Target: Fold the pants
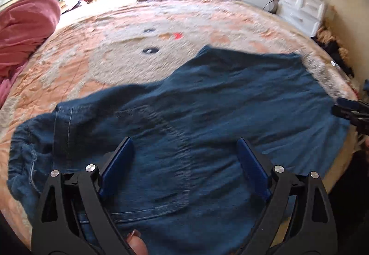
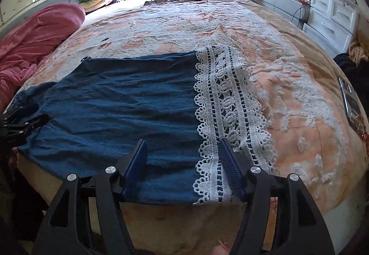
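Dark blue denim pants [image 1: 207, 102] lie flat across the near part of the bed, waistband end to the left, legs running right. In the right wrist view the pants [image 2: 120, 102] end in a wide white lace hem [image 2: 228, 112]. My left gripper [image 1: 185, 146] is open just above the seat and back pocket, holding nothing. My right gripper [image 2: 182, 146] is open over the near edge of the leg, one finger beside the lace. The left gripper also shows in the right wrist view [image 2: 27, 121], and the right gripper shows at the edge of the left wrist view [image 1: 348, 112].
A peach and white patterned bedspread [image 2: 288, 84] covers the bed. A pink blanket [image 1: 25, 31] is heaped at the left. White drawers [image 2: 332, 17] stand at the right wall. A flat device [image 2: 350, 98] lies near the bed's right edge. The bed's near edge [image 2: 161, 215] drops off under my right gripper.
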